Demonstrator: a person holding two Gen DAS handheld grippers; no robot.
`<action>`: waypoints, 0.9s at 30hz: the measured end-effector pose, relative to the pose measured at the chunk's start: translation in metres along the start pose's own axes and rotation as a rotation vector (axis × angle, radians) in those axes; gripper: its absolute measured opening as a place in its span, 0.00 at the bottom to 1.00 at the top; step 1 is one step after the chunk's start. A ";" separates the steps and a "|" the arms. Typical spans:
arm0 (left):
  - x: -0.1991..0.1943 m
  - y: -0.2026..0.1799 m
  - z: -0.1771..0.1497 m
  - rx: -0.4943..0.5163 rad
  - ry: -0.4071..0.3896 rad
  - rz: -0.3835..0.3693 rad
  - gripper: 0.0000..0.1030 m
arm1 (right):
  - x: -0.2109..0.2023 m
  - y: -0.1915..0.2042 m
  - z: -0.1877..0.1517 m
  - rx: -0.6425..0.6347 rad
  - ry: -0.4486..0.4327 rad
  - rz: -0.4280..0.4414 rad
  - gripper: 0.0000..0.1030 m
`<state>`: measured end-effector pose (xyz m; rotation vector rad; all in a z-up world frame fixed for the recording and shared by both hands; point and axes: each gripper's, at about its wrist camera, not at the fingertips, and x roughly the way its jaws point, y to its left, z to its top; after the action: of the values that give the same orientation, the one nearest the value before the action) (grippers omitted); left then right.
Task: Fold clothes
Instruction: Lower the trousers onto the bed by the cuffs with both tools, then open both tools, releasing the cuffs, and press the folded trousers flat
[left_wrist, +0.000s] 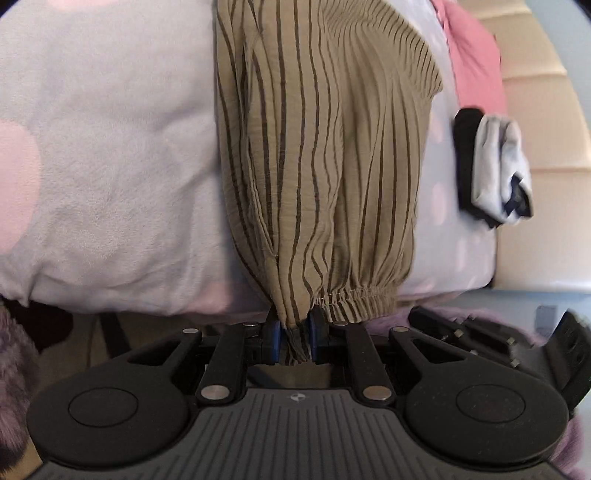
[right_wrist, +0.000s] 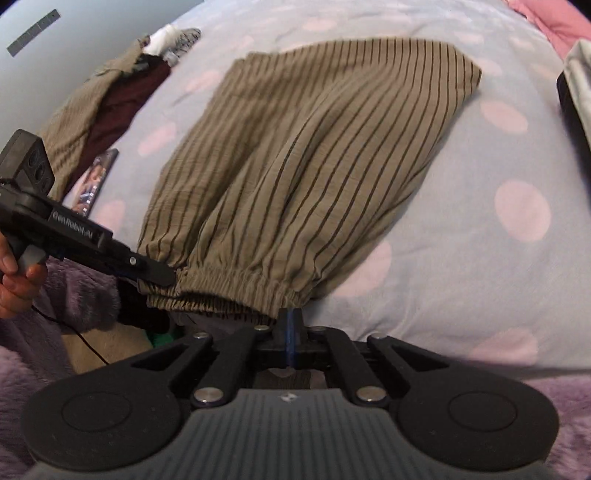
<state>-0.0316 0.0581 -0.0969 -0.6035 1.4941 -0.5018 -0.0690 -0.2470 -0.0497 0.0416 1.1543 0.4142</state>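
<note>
Tan trousers with dark stripes (left_wrist: 325, 155) lie on the bed, elastic waistband toward me at the near edge. My left gripper (left_wrist: 294, 334) is shut on a bunched corner of the waistband. In the right wrist view the trousers (right_wrist: 314, 166) spread flat, doubled over. My right gripper (right_wrist: 290, 325) is shut at the right end of the waistband (right_wrist: 236, 282), the jaws pressed together with only a thin edge of cloth between them. The left gripper (right_wrist: 159, 275) shows there at the waistband's left end, held by a hand.
The bed has a pale blue cover with pink dots (right_wrist: 480, 184). A folded black and white garment (left_wrist: 491, 166) lies at the right. A pile of clothes (right_wrist: 110, 92) sits at the far left. A purple fluffy rug (right_wrist: 554, 398) lies below the bed edge.
</note>
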 end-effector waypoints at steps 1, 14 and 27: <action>0.001 0.002 0.000 -0.003 -0.003 0.005 0.13 | 0.003 -0.002 0.000 0.010 0.008 0.003 0.01; -0.059 -0.017 0.017 0.085 -0.103 0.048 0.40 | -0.012 -0.030 0.031 0.052 -0.049 -0.033 0.39; -0.079 -0.052 0.123 0.229 -0.363 0.197 0.39 | -0.022 -0.111 0.126 0.208 -0.209 -0.125 0.49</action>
<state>0.0924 0.0770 -0.0055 -0.3412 1.1179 -0.3798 0.0690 -0.3346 -0.0050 0.1887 0.9841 0.1730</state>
